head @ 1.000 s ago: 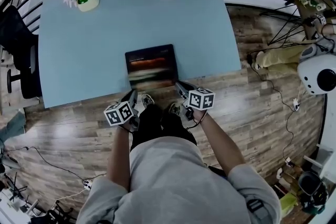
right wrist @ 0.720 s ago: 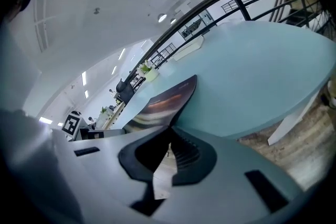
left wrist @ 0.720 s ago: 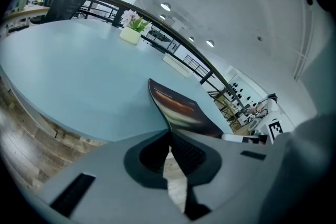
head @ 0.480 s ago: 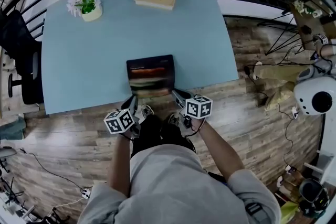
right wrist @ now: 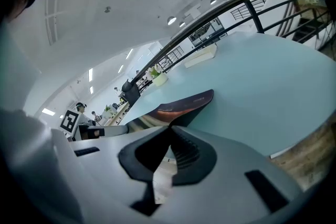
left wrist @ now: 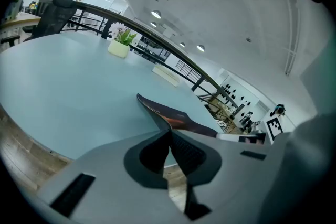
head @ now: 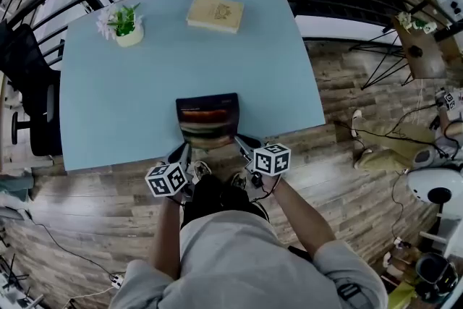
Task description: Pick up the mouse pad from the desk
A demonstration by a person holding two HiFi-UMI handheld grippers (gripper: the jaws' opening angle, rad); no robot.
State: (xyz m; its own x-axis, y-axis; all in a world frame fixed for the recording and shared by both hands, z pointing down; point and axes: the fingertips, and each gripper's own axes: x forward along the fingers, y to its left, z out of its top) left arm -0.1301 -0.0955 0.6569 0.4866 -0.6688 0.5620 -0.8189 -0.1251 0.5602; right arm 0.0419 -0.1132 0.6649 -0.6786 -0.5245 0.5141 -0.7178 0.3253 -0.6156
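Left gripper and right gripper pinch mouse pad corners, now raised higher off desk; pickup nearly done.

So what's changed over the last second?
Both grippers have come up a little, raising the mouse pad with them, and it now looks clear of the desk. Nothing was newly taken hold of or let go: the left gripper and right gripper stay shut on the pad's near corners. The book and flower pot have not moved on the desk.
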